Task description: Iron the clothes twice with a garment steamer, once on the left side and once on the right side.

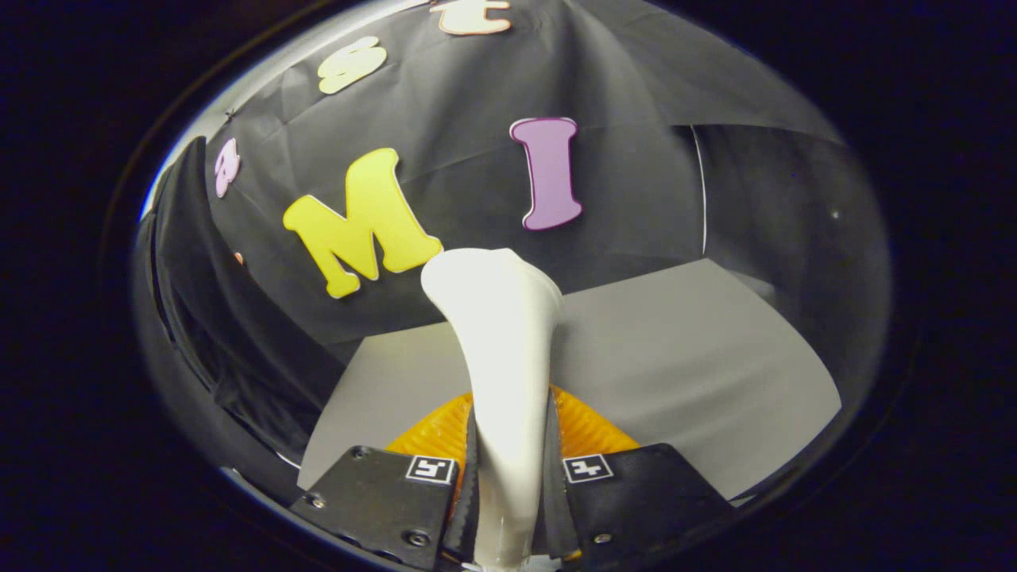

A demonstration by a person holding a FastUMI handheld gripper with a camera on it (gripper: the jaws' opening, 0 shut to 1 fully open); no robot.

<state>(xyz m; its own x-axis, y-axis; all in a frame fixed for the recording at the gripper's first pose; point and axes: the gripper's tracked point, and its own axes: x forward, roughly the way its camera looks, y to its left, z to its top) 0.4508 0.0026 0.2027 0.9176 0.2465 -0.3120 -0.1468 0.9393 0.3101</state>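
Steamer sits right in the grip here: a white garment steamer, its slim handle pinched between the two fingers and its body widening into a flared head out past them. Gripper is clenched on that handle, both fingers pressed against it from either side, so it's a solid grasp and not just resting there. The steamer stands up along the line of the fingers and leans a bit to the left at the top, where the head bulges out.

Just behind the fingers, low down on both sides of the handle, there's an orange ribbed part. Can't tell if that belongs to the steamer or to something under it.

Beyond the fingers lies a flat pale grey surface, smooth and unwrinkled as far as I can see. I honestly can't say whether it's the clothing laid flat or a board or tabletop. The steamer's head is above it; whether it touches is not clear from this angle.

Behind all that hangs the booth's black cloth wall, creased in places, with a darker fold of fabric draped off to the left.
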